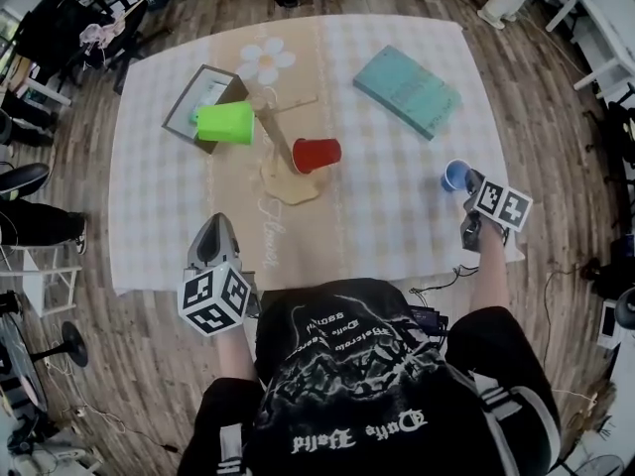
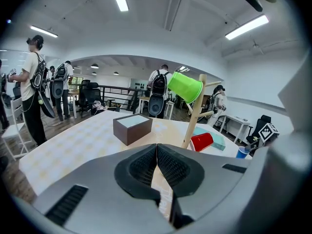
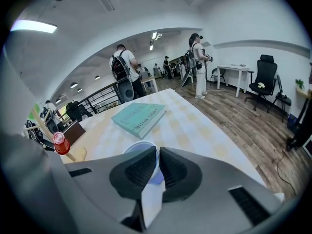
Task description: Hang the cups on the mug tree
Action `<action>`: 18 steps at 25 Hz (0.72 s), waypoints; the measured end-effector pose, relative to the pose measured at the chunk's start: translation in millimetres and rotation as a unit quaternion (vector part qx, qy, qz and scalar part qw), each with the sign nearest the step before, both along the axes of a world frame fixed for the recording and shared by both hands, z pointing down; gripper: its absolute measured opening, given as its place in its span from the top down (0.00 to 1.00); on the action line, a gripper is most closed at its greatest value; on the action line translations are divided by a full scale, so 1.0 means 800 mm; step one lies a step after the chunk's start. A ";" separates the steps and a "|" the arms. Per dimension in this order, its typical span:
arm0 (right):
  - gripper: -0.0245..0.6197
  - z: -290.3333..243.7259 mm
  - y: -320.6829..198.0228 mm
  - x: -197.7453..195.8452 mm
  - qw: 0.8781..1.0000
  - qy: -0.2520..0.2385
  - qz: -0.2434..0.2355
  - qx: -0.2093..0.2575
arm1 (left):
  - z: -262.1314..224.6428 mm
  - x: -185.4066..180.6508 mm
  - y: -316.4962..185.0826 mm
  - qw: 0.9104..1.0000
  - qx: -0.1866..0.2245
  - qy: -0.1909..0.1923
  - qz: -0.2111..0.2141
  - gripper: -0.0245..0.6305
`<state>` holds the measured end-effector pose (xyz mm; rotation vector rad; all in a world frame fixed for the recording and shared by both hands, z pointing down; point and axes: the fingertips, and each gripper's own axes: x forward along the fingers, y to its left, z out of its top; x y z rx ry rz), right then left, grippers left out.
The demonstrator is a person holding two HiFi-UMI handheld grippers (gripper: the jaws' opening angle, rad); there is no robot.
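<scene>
From my remote seat, the blue cup (image 1: 455, 175) stands upright near the bench's (image 1: 159, 226) right edge, at about 3 o'clock from the mug tree (image 1: 279, 139). Its mouth faces up and its long axis runs vertical. My right claw (image 1: 470, 188) is closed narrow on the cup's wall at the rim. In the right gripper view one pad sits inside the mouth and the other outside, with the cup (image 3: 135, 147) pinched between them at the claw (image 3: 157, 152). The cup's base looks to be on the bench. My left claw (image 1: 214, 228) hangs over the near edge, at about 7 o'clock from the tree's base. In the left gripper view it (image 2: 157, 147) is pressed fully together with nothing in it. Two cups hang on the tree already. The green cup (image 1: 226, 123) lies along the 9-to-3 line with its mouth toward the trunk. The red cup (image 1: 316, 154) is on the opposite side, also sideways with its mouth toward the trunk. A teal book (image 1: 407, 90) lies flat at 11 o'clock from the blue cup. A brown box (image 1: 203, 105) sits just beyond the green cup, at 10 o'clock.
</scene>
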<state>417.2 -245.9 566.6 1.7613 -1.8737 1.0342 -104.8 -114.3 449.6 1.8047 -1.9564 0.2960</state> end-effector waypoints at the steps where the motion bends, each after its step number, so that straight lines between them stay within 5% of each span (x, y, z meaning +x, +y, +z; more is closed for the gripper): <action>1: 0.91 -0.003 0.000 -0.001 1.000 0.006 0.002 0.003 | 0.000 -0.001 0.000 1.000 -0.001 0.001 0.001 0.93; 11: 0.91 -0.058 -0.016 -0.032 0.996 0.065 -0.011 0.065 | -0.001 -0.011 -0.002 1.000 0.001 0.007 0.005 0.93; 18: 0.91 -0.106 -0.031 -0.098 0.987 0.088 -0.062 0.123 | 0.006 -0.023 0.015 1.000 -0.007 0.013 -0.010 0.93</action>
